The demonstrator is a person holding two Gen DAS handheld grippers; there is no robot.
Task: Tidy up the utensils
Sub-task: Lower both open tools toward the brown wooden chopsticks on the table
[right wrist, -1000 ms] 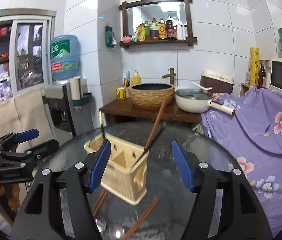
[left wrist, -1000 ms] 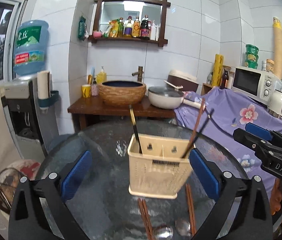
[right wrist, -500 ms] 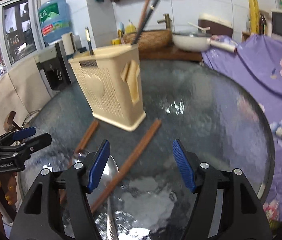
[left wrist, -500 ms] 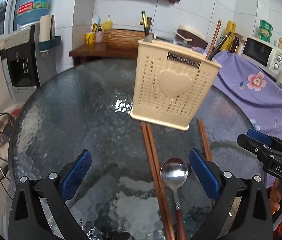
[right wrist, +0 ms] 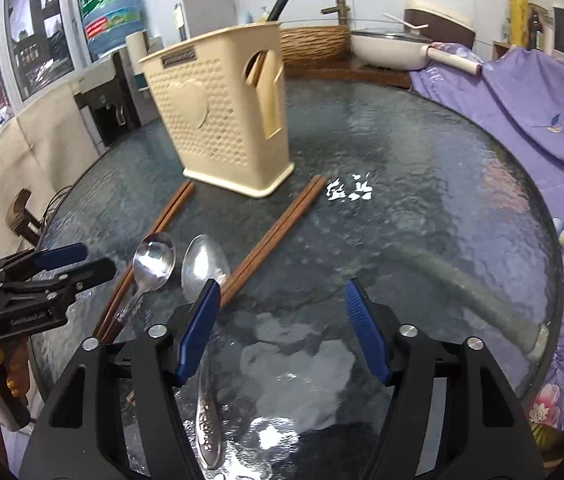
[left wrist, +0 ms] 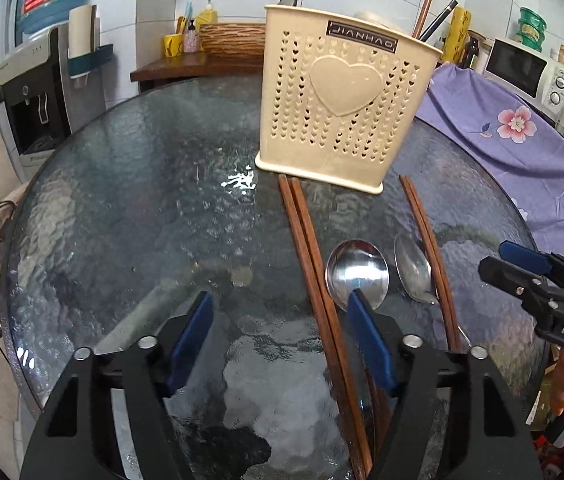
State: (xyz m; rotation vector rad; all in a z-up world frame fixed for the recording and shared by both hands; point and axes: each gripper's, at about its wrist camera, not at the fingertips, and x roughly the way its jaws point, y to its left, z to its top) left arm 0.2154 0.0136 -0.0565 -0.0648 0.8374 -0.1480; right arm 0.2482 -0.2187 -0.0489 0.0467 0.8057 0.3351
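A cream utensil holder (left wrist: 342, 100) stands on the round glass table (left wrist: 142, 208) and holds chopsticks and a dark handle. It also shows in the right wrist view (right wrist: 222, 120). In front of it lie a pair of brown chopsticks (left wrist: 310, 248), a round spoon (left wrist: 357, 270), an oval spoon (left wrist: 414, 270) and a second pair of chopsticks (left wrist: 426, 236). My left gripper (left wrist: 282, 312) is open and empty, low over the table, left of the round spoon. My right gripper (right wrist: 282, 300) is open and empty, beside the oval spoon (right wrist: 204, 264).
A purple flowered cloth (right wrist: 522, 104) covers furniture to the right of the table. A wooden counter (left wrist: 186, 66) with a woven basin stands behind it. A water dispenser (left wrist: 38, 80) is at the left. A pan (right wrist: 390, 52) sits at the back.
Both grippers have come down and tilted toward the table. The holder now looks farther and higher, and the spoons and chopsticks on the glass have come into full view.
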